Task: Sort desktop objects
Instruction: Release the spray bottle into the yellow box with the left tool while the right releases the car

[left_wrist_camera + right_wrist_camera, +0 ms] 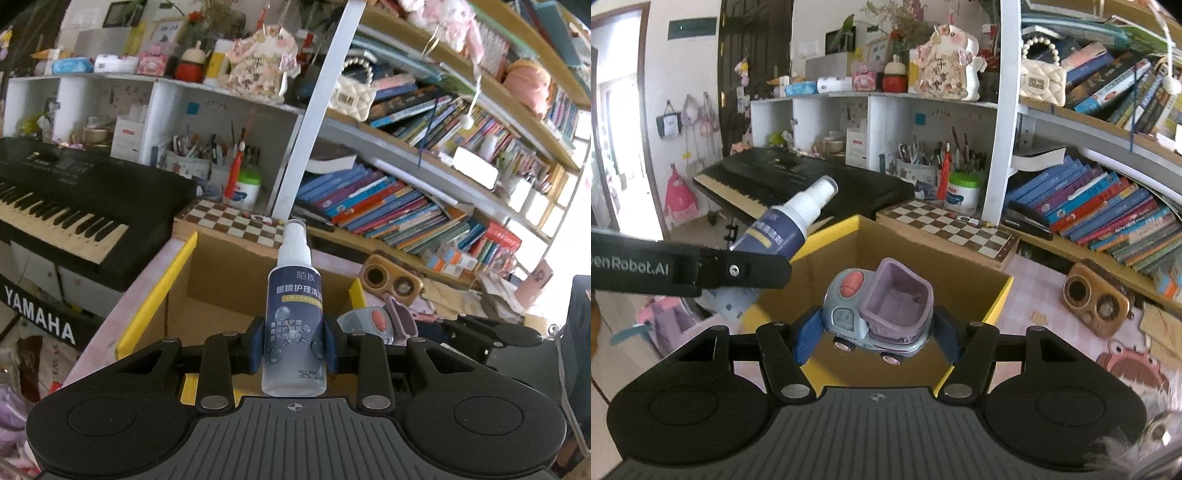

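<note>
My left gripper (293, 347) is shut on a dark blue spray bottle (295, 314) with a white nozzle, held upright above an open cardboard box (177, 273) with yellow flap edges. My right gripper (877, 332) is shut on a grey toy dump truck (875, 310) with a purple bed, held over the same box (997, 299). In the right wrist view the left gripper and the bottle (786, 225) show at the left, over the box's left edge. In the left wrist view the toy truck (384, 321) shows just right of the bottle.
A black Yamaha keyboard (74, 199) stands to the left. A chessboard (236, 221) lies behind the box. Bookshelves (406, 206) full of books fill the right. A wooden radio-like item (1097, 299) sits on the pink desk surface right of the box.
</note>
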`<state>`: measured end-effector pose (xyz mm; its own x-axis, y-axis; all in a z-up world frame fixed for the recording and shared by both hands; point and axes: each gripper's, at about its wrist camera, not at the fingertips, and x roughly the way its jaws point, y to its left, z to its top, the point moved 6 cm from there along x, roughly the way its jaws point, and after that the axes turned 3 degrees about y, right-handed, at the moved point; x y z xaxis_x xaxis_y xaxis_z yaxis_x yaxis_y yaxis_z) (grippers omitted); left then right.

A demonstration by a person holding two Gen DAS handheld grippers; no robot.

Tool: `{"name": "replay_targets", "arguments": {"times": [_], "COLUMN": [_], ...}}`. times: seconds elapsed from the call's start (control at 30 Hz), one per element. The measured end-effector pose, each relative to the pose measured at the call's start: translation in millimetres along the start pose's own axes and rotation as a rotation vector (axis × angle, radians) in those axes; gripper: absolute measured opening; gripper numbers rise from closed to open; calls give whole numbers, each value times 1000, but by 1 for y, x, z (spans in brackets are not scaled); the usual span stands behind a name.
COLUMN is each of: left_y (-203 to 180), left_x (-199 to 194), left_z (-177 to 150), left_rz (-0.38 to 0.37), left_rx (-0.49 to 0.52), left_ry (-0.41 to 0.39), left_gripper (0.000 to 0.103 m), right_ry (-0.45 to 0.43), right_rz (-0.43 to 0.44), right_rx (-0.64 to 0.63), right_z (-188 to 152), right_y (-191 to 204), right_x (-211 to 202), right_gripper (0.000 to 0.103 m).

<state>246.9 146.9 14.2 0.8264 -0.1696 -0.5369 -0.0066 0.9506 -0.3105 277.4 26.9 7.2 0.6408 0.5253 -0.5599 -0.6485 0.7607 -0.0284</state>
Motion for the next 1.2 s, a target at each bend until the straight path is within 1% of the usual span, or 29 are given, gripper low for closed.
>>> {"name": "replay_targets", "arguments": {"times": [0.1,0.2,0.27,0.4,0.5,0.67,0.73,0.9,1.0,1.07,1.2], "left_y": [3,6,8,12,19,25,26,25,23,23,23], "left_x": [23,49,67,100,119,143,149,155,157,157,155], "left_z": [8,12,13,10,7,1,-1,-3,-4,-4,-5], "left_rz": [17,41,46,68,95,131,139,145,144,143,141], "left_rx": [-14,-5,6,74,94,120,126,156,164,164,164], "left_ry": [30,68,113,227,282,364,387,431,444,447,440], "left_gripper": [31,31,31,31,31,31,31,31,31,31,31], "right_ry": [35,74,104,215,282,369,400,461,503,511,509], "right_rz": [2,11,21,61,71,96,97,116,124,122,111], "right_rx": [-21,-62,-96,-209,-330,-481,-521,-566,-618,-630,-615], "right_z": [4,7,8,6,4,-1,-4,-7,-12,-13,-13], "right_y": [-14,-23,-26,-31,-29,-20,-18,-13,-8,-8,-10], "right_x": [23,50,69,111,134,158,165,176,180,180,180], "right_gripper": [61,61,61,61,61,62,62,62,62,62,62]}}
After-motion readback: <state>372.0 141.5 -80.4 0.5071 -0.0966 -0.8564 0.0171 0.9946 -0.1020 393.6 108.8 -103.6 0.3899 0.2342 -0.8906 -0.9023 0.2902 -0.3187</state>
